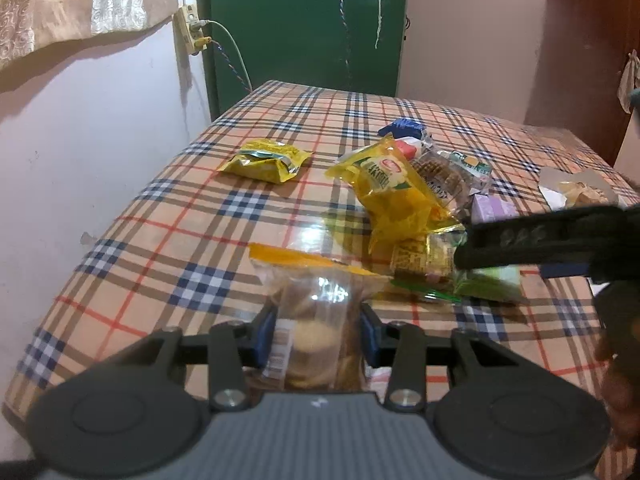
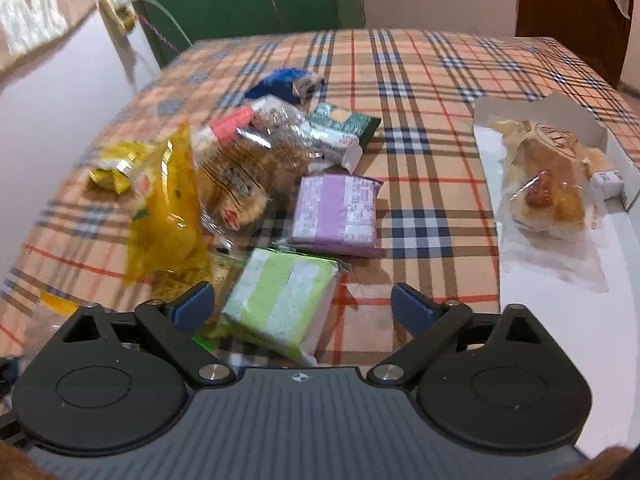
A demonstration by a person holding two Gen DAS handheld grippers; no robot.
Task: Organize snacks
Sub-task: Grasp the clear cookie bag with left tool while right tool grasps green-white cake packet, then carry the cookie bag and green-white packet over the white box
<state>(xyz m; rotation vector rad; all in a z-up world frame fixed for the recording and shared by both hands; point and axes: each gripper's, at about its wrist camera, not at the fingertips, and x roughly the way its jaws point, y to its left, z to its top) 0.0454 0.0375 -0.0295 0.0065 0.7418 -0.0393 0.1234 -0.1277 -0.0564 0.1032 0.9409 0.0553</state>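
Observation:
My left gripper (image 1: 318,334) is shut on a clear packet of round biscuits (image 1: 316,320) with a yellow top strip, held above the plaid table (image 1: 160,240). My right gripper (image 2: 302,306) is open, its blue fingers either side of a light green packet (image 2: 280,304) lying on the table. It also shows as a dark bar at the right of the left wrist view (image 1: 540,240). A pile of snacks lies ahead: a big yellow bag (image 2: 164,208), a clear cookie pack (image 2: 240,172), a purple packet (image 2: 336,212), a dark green packet (image 2: 344,124), a blue packet (image 2: 280,80).
A white box (image 2: 560,280) at the right holds a wrapped pastry (image 2: 548,184). A small yellow packet (image 1: 266,160) lies alone at the far left of the table. A wall with a socket strip (image 1: 188,28) and a green door (image 1: 304,20) stand behind.

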